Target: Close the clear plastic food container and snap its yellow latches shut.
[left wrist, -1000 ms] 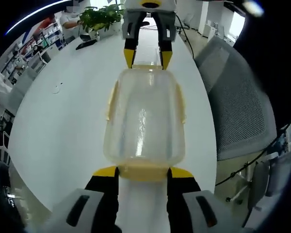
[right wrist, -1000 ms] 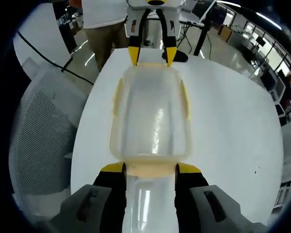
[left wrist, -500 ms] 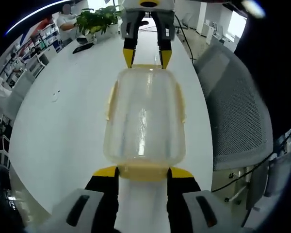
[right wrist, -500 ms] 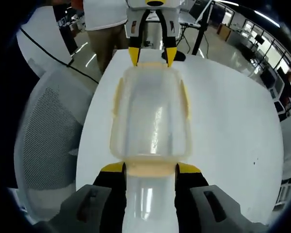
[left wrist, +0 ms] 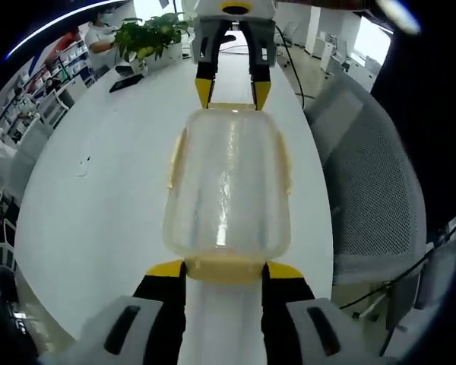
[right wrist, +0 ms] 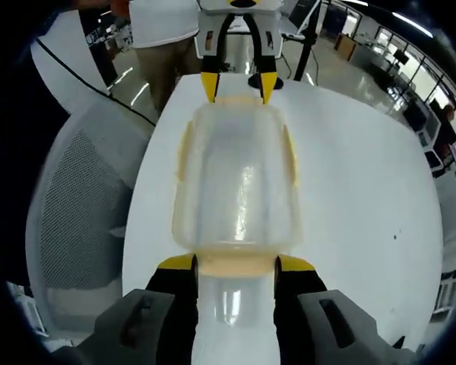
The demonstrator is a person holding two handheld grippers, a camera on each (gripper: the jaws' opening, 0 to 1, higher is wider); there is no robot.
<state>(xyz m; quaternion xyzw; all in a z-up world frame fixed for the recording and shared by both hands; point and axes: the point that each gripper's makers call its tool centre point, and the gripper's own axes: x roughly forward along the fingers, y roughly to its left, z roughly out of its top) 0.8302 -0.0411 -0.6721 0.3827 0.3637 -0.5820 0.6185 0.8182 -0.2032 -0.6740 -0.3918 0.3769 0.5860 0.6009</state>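
A clear plastic food container (left wrist: 226, 182) with its lid on is held lengthwise between both grippers over the white table (left wrist: 99, 190). My left gripper (left wrist: 224, 266) is shut on the yellow end latch (left wrist: 224, 272) nearest it. At the far end, the right gripper (left wrist: 231, 91) clamps the opposite end. In the right gripper view, my right gripper (right wrist: 235, 263) is shut on its near yellow latch (right wrist: 235, 268) of the container (right wrist: 235, 175), with the left gripper (right wrist: 232, 85) at the far end. Yellow side latches (left wrist: 173, 156) lie flat along the long sides.
A grey mesh chair (left wrist: 372, 190) stands beside the table edge, also seen as a chair (right wrist: 76, 205) in the right gripper view. A potted plant (left wrist: 148, 30) and a dark flat object (left wrist: 127, 78) sit at the table's far end. A person (right wrist: 163, 23) stands beyond the table.
The room behind has drifted slightly in both views, so the hands moved together. The container and both grippers keep the same hold and the same places relative to each other.
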